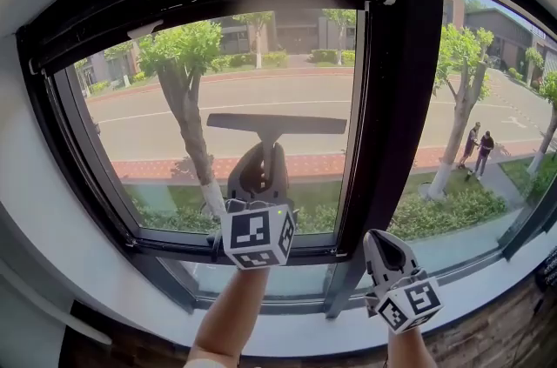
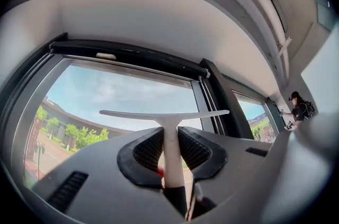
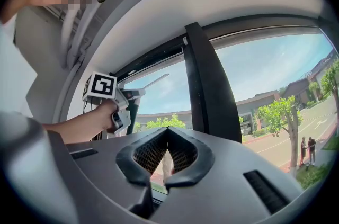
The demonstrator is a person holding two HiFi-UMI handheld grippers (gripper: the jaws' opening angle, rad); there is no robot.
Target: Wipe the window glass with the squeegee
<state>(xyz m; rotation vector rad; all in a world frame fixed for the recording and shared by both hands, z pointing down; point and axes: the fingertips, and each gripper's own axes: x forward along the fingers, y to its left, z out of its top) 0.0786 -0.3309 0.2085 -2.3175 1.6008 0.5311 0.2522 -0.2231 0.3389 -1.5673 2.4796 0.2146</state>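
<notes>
The squeegee (image 1: 277, 124) is clamped by its handle in the left gripper (image 1: 261, 164), blade level before the window glass (image 1: 148, 118). The right gripper (image 3: 167, 135), clenched on nothing, is held lower right.

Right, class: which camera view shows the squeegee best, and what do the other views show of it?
The head view: the squeegee shows whole, blade level across the left pane, handle in the left gripper. The left gripper view shows its handle clamped between the jaws; the right gripper view only a sliver of blade.
</notes>
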